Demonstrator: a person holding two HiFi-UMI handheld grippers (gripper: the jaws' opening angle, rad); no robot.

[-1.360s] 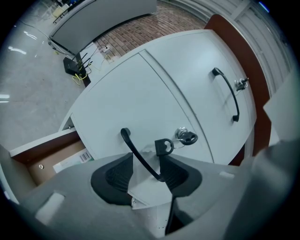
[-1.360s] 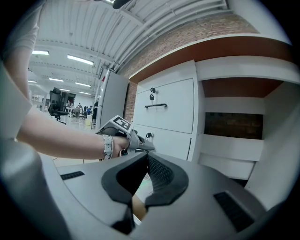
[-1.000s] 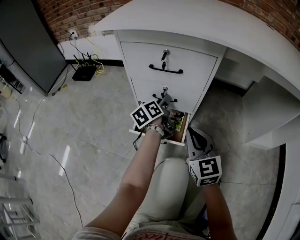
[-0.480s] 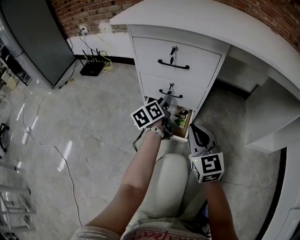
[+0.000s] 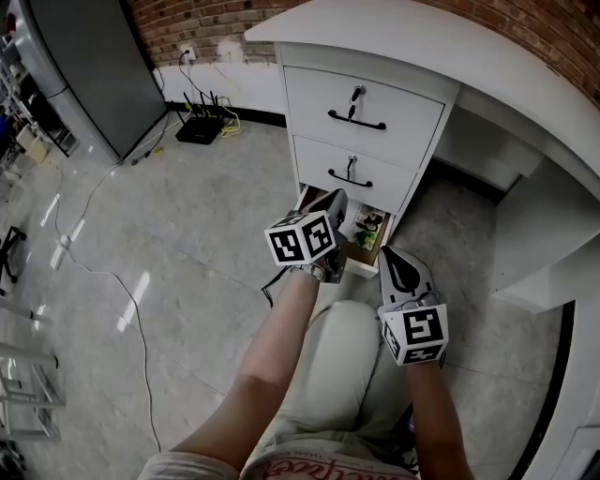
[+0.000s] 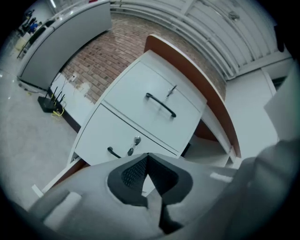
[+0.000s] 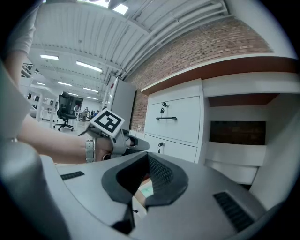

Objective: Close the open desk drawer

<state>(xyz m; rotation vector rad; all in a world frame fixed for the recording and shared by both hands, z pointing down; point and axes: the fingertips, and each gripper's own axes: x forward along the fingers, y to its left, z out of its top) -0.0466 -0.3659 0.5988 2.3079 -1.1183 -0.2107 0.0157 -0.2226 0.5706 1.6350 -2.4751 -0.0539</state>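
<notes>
i have the desk across the head view from 12 to 3 o'clock, with its drawer stack facing me. the top drawer and middle drawer are flush and closed. each has a black handle and a key in its lock. the bottom drawer stands pulled out over the floor, just above the centre of the head view. small items lie inside it, too small for me to name.

the left gripper is over the bottom drawer's 9 o'clock side, its tips pointing to 12 at the middle drawer's front. i can't tell whether it touches anything. its jaws have just closed and now stand together with nothing between them. its own view shows the tips meeting below the two closed fronts, and the bottom drawer's brown side shows at 8 o'clock.

the right gripper is just beside the bottom drawer's front corner, at its 4 o'clock, tips pointing to 12. its jaws are together too and hold nothing. its own view has the left gripper at 9 o'clock and the drawer stack at 12.

my leg fills 6 o'clock between the two arms. a router sits on the floor at 10 o'clock against the wall, beside a dark panel. a cable runs across the tiles at 9 o'clock.
</notes>
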